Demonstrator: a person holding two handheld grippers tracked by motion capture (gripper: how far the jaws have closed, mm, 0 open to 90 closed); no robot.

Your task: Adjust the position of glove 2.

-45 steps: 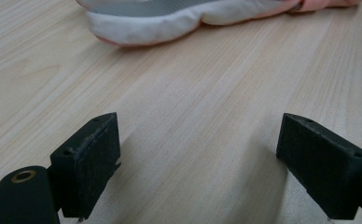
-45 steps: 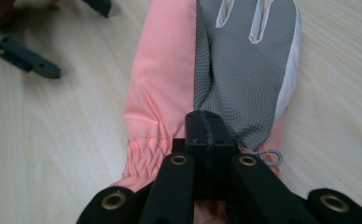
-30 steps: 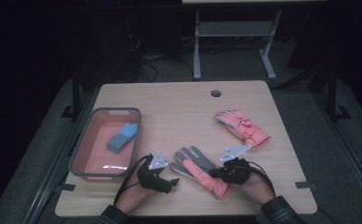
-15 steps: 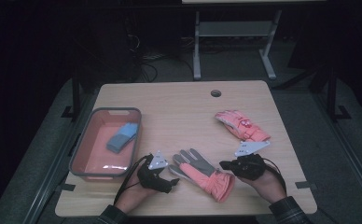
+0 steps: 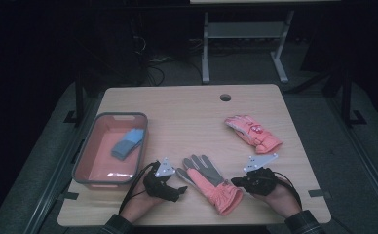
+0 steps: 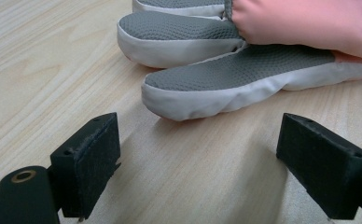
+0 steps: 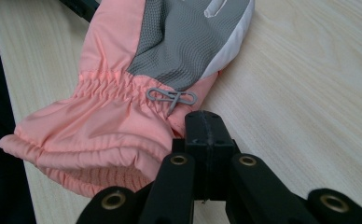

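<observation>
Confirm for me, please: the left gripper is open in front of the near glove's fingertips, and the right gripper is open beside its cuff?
Not quite. The right gripper is shut, its jaws pressed together beside the glove's cuff, as the right gripper view shows. The left gripper is indeed open before the fingertips.

Left tongs gape wide — right tongs pressed together, both held low.

Right gripper backed off glove cuff.
Was on the cuff of the near pink-and-grey glove 1.0 s ago; now just right of it, jaws pressed together, nothing between them. Glove cuff shifted slightly toward table front edge, palm side up. Right hand moved rightward along front edge.
</observation>
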